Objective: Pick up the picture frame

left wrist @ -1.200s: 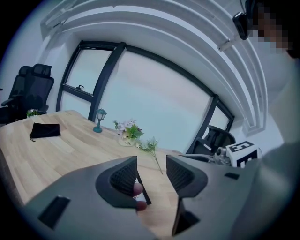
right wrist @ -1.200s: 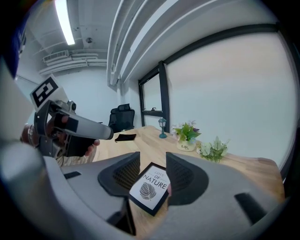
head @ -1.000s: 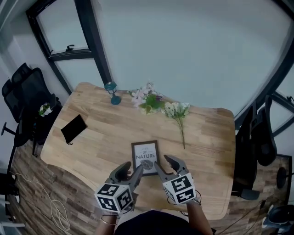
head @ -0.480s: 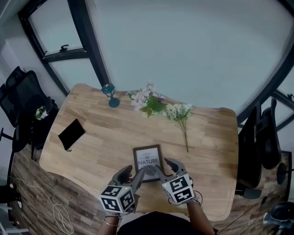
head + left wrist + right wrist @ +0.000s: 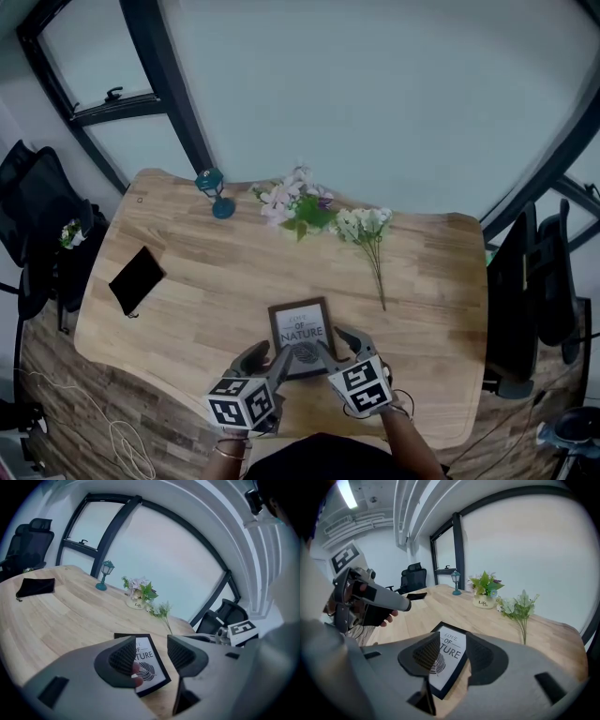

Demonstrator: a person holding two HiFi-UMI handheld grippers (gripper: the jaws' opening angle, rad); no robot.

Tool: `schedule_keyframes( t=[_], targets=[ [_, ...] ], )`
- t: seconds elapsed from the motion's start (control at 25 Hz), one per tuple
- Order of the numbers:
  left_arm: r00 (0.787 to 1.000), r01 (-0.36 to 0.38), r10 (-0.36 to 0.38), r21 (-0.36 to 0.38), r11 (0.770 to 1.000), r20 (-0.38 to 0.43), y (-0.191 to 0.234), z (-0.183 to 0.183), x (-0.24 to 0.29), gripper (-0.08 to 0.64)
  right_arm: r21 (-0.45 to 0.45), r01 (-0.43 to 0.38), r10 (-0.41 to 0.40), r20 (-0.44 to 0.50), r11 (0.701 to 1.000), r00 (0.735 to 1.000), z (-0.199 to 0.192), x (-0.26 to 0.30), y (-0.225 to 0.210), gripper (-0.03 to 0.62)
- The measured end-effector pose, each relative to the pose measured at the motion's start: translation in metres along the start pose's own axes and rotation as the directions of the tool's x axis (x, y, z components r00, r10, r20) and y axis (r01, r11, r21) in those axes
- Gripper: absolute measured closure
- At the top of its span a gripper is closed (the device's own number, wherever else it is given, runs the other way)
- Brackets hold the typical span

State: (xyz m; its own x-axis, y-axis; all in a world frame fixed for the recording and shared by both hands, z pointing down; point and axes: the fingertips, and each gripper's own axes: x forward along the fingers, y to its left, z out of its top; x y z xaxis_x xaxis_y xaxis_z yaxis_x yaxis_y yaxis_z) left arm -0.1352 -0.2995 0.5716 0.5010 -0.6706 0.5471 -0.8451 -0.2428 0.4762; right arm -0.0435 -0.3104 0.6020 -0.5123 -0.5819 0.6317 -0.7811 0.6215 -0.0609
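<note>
The picture frame [image 5: 301, 330] is black with a white "LOVE OF NATURE" print and lies flat on the wooden table [image 5: 216, 281] near its front edge. My left gripper [image 5: 269, 359] hovers open over the frame's near left corner. My right gripper [image 5: 340, 347] hovers open over its near right corner. In the left gripper view the frame [image 5: 149, 666] shows between and just beyond the spread jaws of the left gripper [image 5: 152, 653]. The right gripper view shows the frame [image 5: 451, 654] below the open right gripper [image 5: 453, 656]. Neither gripper grips it.
At the table's far side stand a pot of flowers [image 5: 298, 208], a loose white flower sprig [image 5: 367, 231] and a small teal lantern [image 5: 214, 191]. A black pouch [image 5: 137, 278] lies at the left. Office chairs stand left [image 5: 37, 211] and right [image 5: 539, 281].
Both grippers have edged forward, so their jaws now overlap the frame's near end. The frame has not moved and both stay open.
</note>
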Motion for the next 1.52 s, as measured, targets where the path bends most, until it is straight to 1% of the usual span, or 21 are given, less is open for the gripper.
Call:
schedule_keyframes(
  t=[0.28, 0.68, 0.88, 1.08, 1.36, 1.52],
  targets=[
    [0.999, -0.013, 0.012, -0.022, 1.000, -0.052, 0.020, -0.012, 0.014, 0.359, 0.026, -0.008, 0.009, -0.073, 1.000, 0.997, -0.021, 0.022, -0.002, 0.445],
    [0.995, -0.037, 0.030, -0.075, 0.997, -0.095, 0.043, -0.029, 0.033, 0.359, 0.059, -0.001, 0.010, -0.153, 0.998, 0.988, -0.045, 0.046, -0.011, 0.445],
    [0.991, -0.046, 0.034, -0.098, 0.994, -0.126, 0.053, -0.040, 0.043, 0.359, 0.076, 0.007, 0.007, -0.182, 0.997, 0.983, -0.055, 0.054, -0.017, 0.445],
    [0.987, -0.052, 0.035, -0.104, 0.993, -0.157, 0.059, -0.052, 0.052, 0.359, 0.095, 0.010, 0.010, -0.210, 0.995, 0.978, -0.064, 0.061, -0.020, 0.445],
    [0.976, -0.087, 0.059, -0.129, 0.988, -0.212, 0.072, -0.072, 0.062, 0.359, 0.105, 0.015, 0.011, -0.240, 0.994, 0.971, -0.074, 0.071, -0.026, 0.445],
    [0.971, -0.092, 0.062, -0.122, 0.988, -0.231, 0.073, -0.078, 0.068, 0.359, 0.128, 0.012, 0.020, -0.253, 0.992, 0.967, -0.079, 0.075, -0.026, 0.445]
  ],
)
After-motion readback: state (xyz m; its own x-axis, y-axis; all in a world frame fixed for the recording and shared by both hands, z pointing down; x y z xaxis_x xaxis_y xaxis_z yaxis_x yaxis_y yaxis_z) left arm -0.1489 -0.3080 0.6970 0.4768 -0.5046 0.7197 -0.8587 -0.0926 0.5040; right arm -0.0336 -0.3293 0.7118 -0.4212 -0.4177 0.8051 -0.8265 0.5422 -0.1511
